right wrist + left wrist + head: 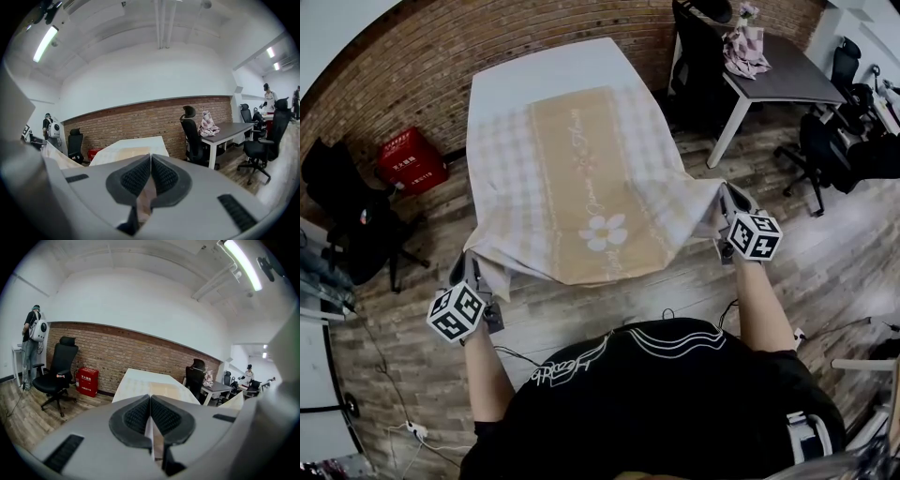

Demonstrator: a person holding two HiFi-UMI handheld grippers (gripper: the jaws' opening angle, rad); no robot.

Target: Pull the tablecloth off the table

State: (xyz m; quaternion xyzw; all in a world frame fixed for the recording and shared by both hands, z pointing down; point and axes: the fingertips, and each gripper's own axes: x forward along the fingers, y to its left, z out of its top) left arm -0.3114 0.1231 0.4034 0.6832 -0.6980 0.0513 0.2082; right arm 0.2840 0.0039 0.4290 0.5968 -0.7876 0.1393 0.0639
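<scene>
Pulling step, I judge: left gripper [474,270] and right gripper [727,208] each pinch a near corner of the tablecloth [581,178], which overhangs the bench [562,61]. Next, draw both back evenly.

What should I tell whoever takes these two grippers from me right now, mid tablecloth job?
Left gripper: shut on the near left corner of the tablecloth.
Right gripper: shut on the near right corner.
Things: most of the tablecloth lies on the table. Its near edge is held up off the table's near end, stretched between the grippers. The table's far end shows plain white, apparently uncovered.
Done: both corners gripped, near edge drawn toward the person.
Left: keep both grips and pull back until the cloth is clear of the table.
</scene>
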